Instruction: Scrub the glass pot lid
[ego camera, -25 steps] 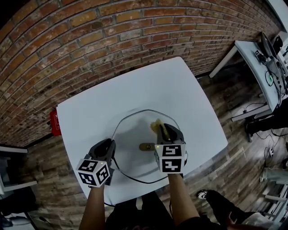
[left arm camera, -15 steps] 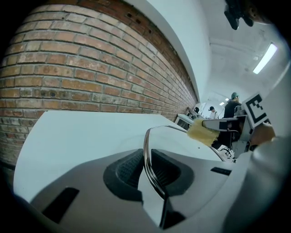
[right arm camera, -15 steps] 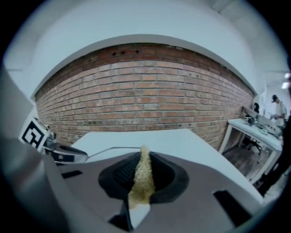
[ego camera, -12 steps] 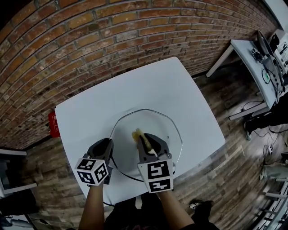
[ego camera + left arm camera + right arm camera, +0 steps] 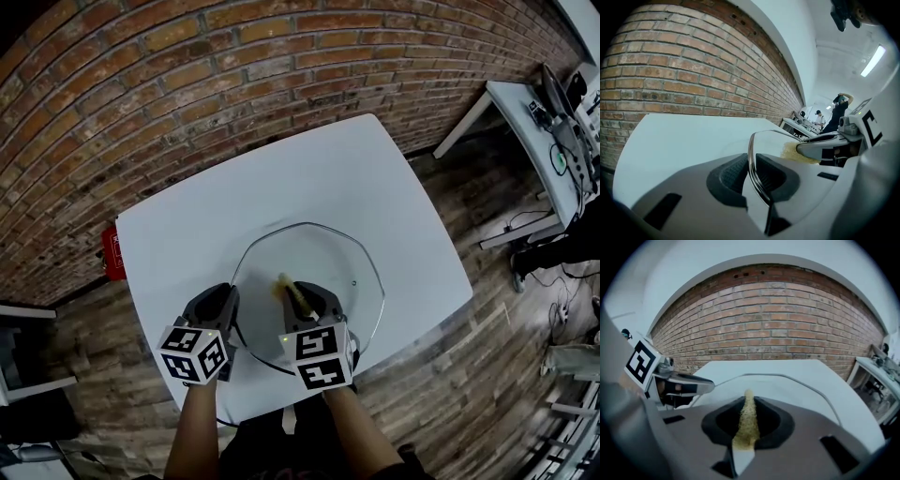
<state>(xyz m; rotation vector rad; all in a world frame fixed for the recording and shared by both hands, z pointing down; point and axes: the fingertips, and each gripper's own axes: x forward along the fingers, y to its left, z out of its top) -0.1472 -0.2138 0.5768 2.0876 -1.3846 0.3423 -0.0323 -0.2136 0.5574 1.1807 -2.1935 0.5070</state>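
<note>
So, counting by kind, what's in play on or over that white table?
Glass pot lid: 1
Yellow scrubbing sponge: 1
Handheld grippers: 2, the left gripper and the right gripper
Total: 4

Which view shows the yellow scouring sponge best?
The right gripper view: the yellow scouring sponge sits centred, clamped edge-on between the jaws. The head view shows only its tip; the left gripper view, a small side patch.

- Round clear glass pot lid (image 5: pixel 323 248) with a metal rim lies on the white bench (image 5: pixel 187 234) toward 6 o'clock. Its rim at 8 o'clock is pinched in the left claw (image 5: pixel 228 298).
- Yellow fibrous scrub pad (image 5: pixel 284 283), clamped edge-on in the right claw (image 5: pixel 305 292), touches the glass near 7 o'clock of its centre.
</note>
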